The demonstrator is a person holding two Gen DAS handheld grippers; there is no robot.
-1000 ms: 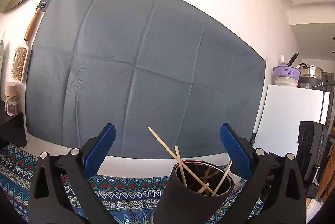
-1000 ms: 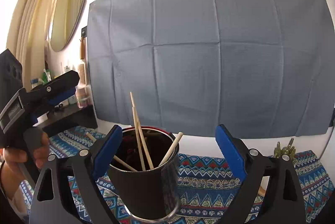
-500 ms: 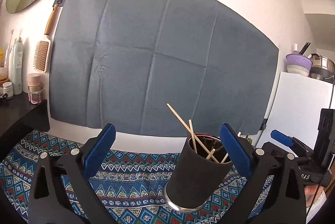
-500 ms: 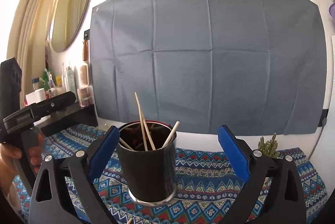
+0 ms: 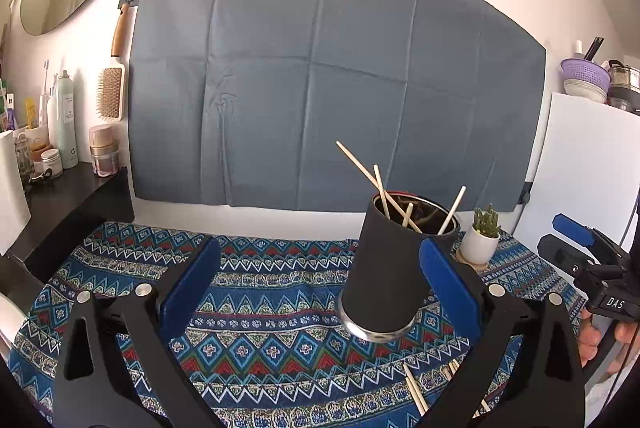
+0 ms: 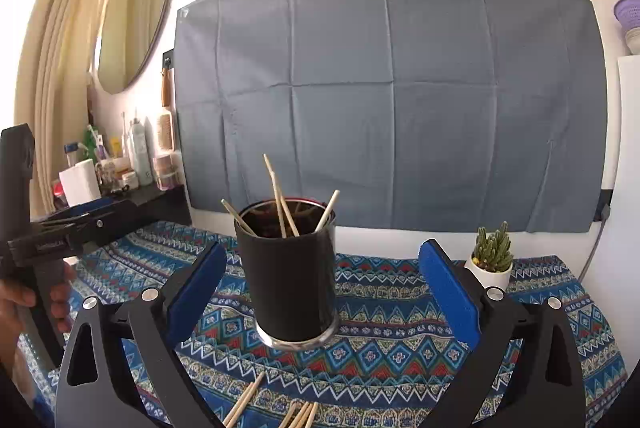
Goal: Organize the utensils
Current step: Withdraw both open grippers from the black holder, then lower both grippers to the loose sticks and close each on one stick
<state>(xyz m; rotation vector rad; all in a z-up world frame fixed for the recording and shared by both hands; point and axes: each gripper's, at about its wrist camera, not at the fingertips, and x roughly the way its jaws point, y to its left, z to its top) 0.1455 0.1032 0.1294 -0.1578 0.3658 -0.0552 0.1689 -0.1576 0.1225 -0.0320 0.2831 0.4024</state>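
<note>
My right gripper stands spread wide, its jaws having just been opening; the cup stands between the blue pads but neither pad touches it, and it sits nearer my left pad. The cup is upright on the patterned cloth, black with a metal base ring, and holds several chopsticks leaning at different angles. More chopsticks lie loose on the cloth just below my right gripper, between its arms. My left gripper is also spread, nothing between its pads; from it the cup is ahead and to the right, just beside the right pad, contact not determinable. Loose chopsticks lie on the cloth low to its right. A small cactus pot stands behind my right gripper's right pad, apart from the cup.
</note>
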